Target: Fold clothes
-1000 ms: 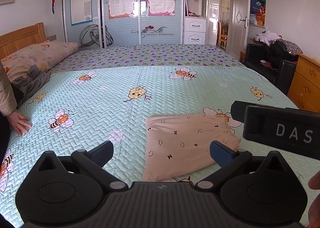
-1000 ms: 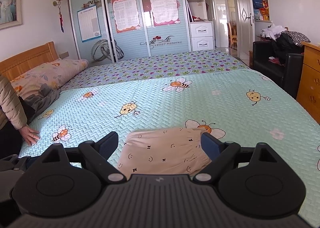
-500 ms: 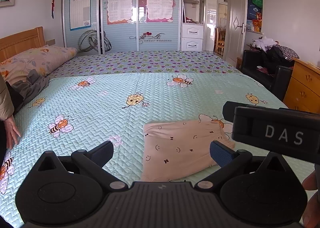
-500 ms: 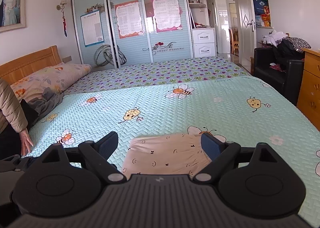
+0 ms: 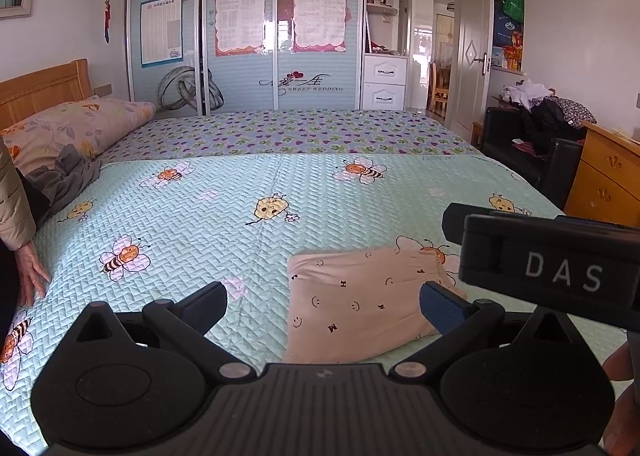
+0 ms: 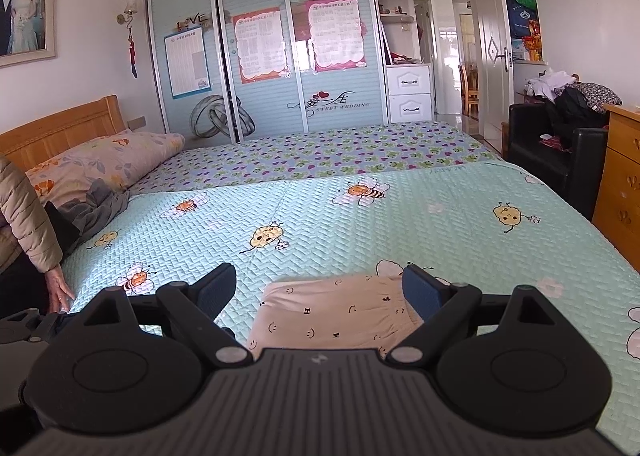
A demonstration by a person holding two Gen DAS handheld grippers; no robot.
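A folded pink garment [image 5: 356,300] printed with small smiley faces lies flat on the mint green bee-pattern bedspread [image 5: 240,216]. My left gripper [image 5: 322,306] hangs open just in front of it, nothing between its fingers. In the right wrist view the same pink garment [image 6: 336,310] lies straight ahead, and my right gripper [image 6: 320,292] stands wide open above its near edge, not touching it. The right gripper's black body marked DAS [image 5: 560,272] shows at the right of the left wrist view.
A person's hand [image 5: 34,276] and beige sleeve rest on the bed's left edge, beside a grey garment [image 5: 64,180] and a floral pillow [image 5: 72,124]. A wooden dresser [image 5: 608,180] and a black armchair [image 6: 560,160] piled with clothes stand at the right. Wardrobe doors line the far wall.
Both views have tilted slightly upward, so the pink garment sits lower in the frames. The garment has not moved and both grippers stay open.
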